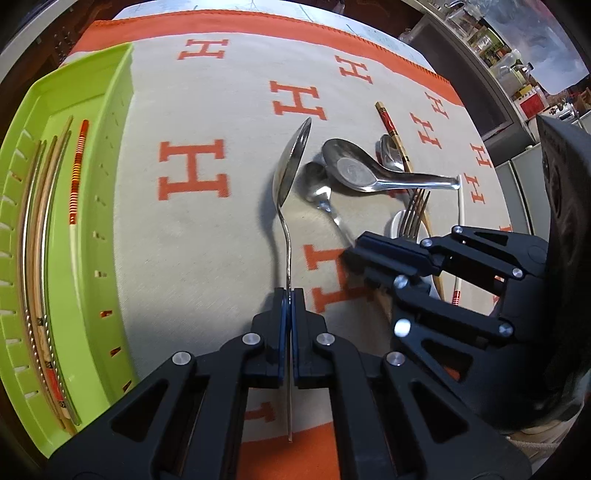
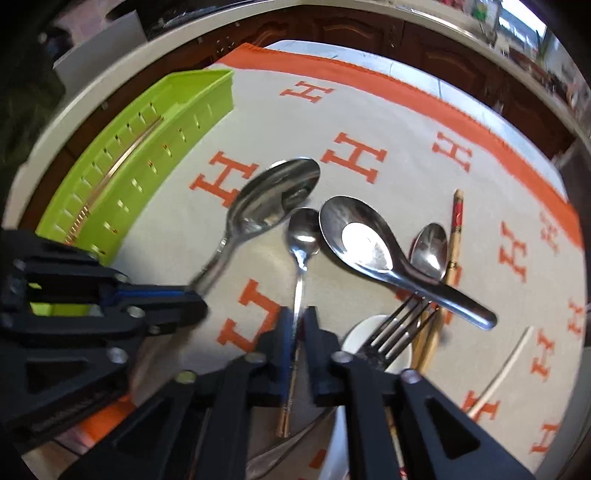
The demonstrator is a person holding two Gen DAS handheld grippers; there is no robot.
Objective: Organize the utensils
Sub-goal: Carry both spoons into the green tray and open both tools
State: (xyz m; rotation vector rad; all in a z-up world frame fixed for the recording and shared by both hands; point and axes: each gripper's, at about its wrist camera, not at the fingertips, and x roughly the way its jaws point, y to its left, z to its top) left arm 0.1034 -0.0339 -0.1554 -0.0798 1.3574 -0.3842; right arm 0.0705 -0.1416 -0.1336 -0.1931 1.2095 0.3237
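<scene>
While the green tray (image 1: pixel 92 258) is sitting at nine o'clock with chopsticks (image 1: pixel 40 236) lying inside, the left gripper (image 1: pixel 287 295) is pinching a large spoon (image 1: pixel 291 162) by its handle, lifting it off the orange-lettered cloth (image 1: pixel 207 110). Toward three o'clock, the right gripper (image 2: pixel 297 321) is straddling a small spoon (image 2: pixel 303 236), fingers narrowly apart; whether they are touching it, I cannot tell. A soup ladle (image 2: pixel 365 243), fork (image 2: pixel 397 325) and red chopstick (image 2: pixel 457 218) are lying beyond

A beige cloth (image 1: pixel 229 229) with orange H letters and an orange border covers the bench. Dark wooden cabinets (image 2: pixel 354 29) stand beyond its far edge. Cluttered shelves (image 1: pixel 509 66) lie past its right corner.
</scene>
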